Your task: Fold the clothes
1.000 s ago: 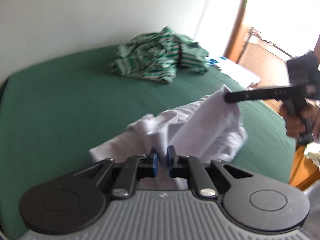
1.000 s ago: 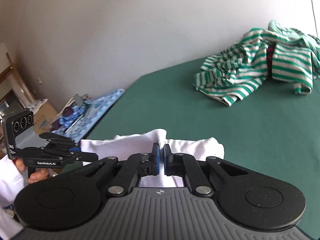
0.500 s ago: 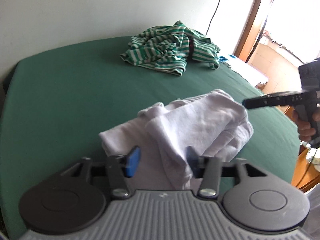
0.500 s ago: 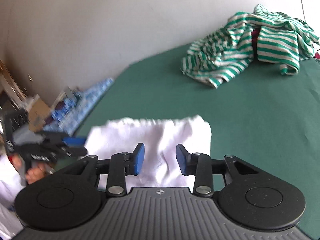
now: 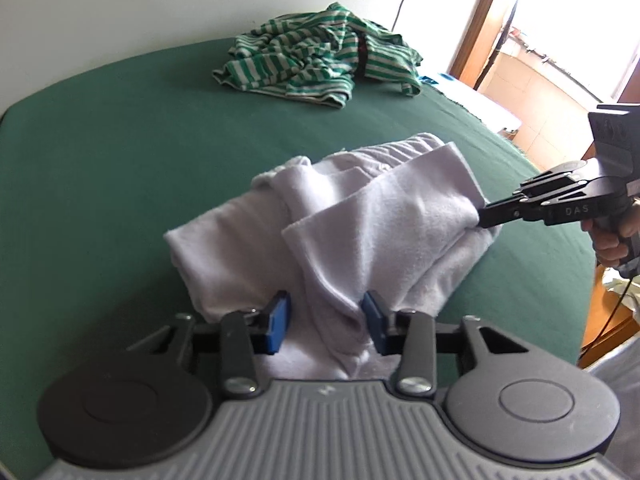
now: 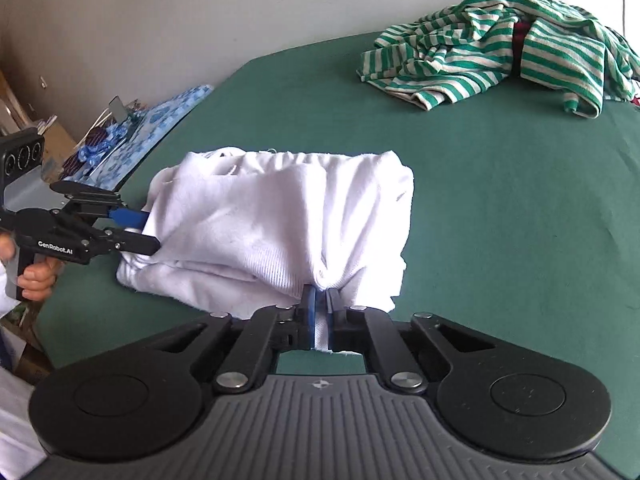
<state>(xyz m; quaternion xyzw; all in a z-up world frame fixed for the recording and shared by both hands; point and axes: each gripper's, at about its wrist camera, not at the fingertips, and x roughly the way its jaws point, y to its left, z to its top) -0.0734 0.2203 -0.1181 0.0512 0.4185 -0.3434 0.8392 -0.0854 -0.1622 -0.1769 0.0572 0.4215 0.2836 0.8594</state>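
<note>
Right now the white garment [image 5: 372,224] is lying bunched in a rough folded bundle on the green bed cover [image 5: 100,184], near the front edge and well apart from everything else on it. The left gripper [image 5: 325,323] is sitting at one end of the bundle with its blue-padded fingers [image 5: 277,322] spread wide; a drooping fold of the white cloth is hanging between them, but neither pad is pressing on it, so this gripper is released. In the right wrist view the same gripper [image 6: 138,230] is showing at the left side of the bundle, its two fingers apart at the cloth's edge, with a person's hand [image 6: 34,278] wrapped around its handle. The right gripper [image 6: 319,314] is clenched on the white garment [image 6: 280,232], its two pads pinching a puckered bit of the near edge between them. From the left wrist view it [image 5: 486,216] is reaching in from the right, its black fingers closed on a corner of the upper layer, and another hand [image 5: 612,242] is gripping its handle. A striped green and white garment [image 6: 500,52] is lying crumpled at the far side of the bed cover, close to the pale wall [image 6: 200,12]. Beside the bed, a blue patterned cloth [image 6: 160,120] is covering a low surface cluttered with small things.
</note>
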